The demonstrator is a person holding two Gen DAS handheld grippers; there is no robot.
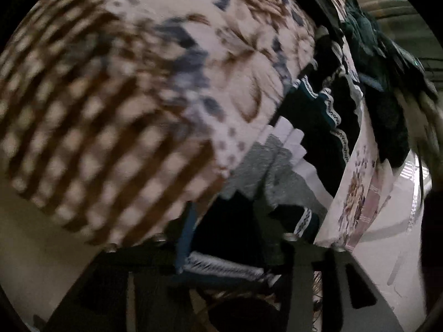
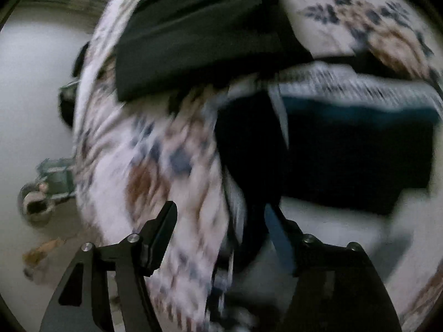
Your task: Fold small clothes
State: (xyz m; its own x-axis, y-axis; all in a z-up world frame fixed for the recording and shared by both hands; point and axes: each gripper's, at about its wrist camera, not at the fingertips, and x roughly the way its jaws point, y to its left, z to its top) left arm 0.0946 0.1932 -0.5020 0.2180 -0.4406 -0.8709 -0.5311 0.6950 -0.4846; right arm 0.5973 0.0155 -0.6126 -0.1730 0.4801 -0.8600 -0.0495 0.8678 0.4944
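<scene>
Left gripper [image 1: 235, 251]: we see dark cloth with a white patterned band lying between and across its jaws; whether they are clenched on it we cannot tell, the frame is blurred.

Right gripper [image 2: 221, 238]: we see its jaws spread wide, the left finger [image 2: 162, 235] bare, the right finger's blue pad against a hanging fold of the dark garment [image 2: 346, 149].

Dark garment: navy with a teal stripe and a white zigzag band, lying on the floral bedsheet [image 2: 171, 166], one fold trailing down between the right jaws.

Grey garment [image 1: 279, 171]: we see it beside white folded cloth [image 1: 293, 141], among the dark pieces on the sheet.

Black cloth [image 2: 199, 30]: spread flat on the sheet, beyond the dark garment.

Dark green pile [image 1: 387, 63]: heaped at the far edge of the bed.

Floor [image 2: 36, 88]: pale, left of the bed, small items blurred.
</scene>
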